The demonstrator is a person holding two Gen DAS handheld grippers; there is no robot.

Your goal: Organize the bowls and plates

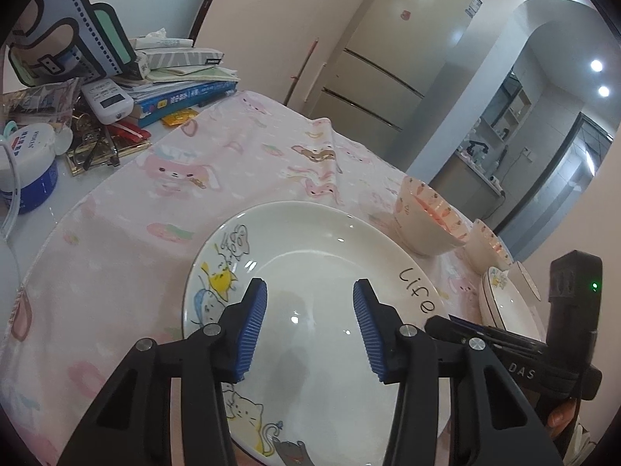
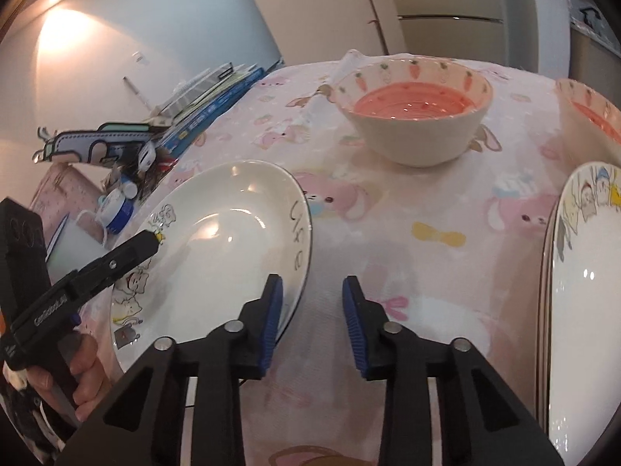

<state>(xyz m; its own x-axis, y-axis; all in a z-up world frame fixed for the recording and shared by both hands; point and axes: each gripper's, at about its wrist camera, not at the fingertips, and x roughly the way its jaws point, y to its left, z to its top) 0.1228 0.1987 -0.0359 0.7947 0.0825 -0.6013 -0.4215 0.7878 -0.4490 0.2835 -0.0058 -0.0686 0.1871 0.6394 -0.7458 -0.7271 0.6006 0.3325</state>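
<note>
So here's where I'm at with the plates and bowls. My left gripper (image 1: 309, 306) hangs right over the well of the "Life" plate (image 1: 310, 256), fingers spread wide with nothing between them. The right gripper (image 2: 312, 303) is also spread and empty, sitting just off that plate's right rim over the pink tablecloth (image 2: 427, 202); its left finger (image 2: 271, 310) overlaps the rim edge in the right wrist view, though I can't tell if it's actually touching.

The bit that matters for the next move: the plate lies flat on the cloth, so from straight above the left fingers have nothing to bite on. I'd need to come in at the rim, edge-on. The right gripper is the one already lined up with a rim (basically beside it), so my guess is it's better placed to pinch and lift.

Where it would go: the other cartoon plates (image 2: 582, 291) sit stacked off to the right, well apart from the "Life" plate but on the right gripper's side. The two carrot bowls are further back, one (image 2: 415, 116) dead ahead, the second (image 2: 594, 116) to its right.
</note>
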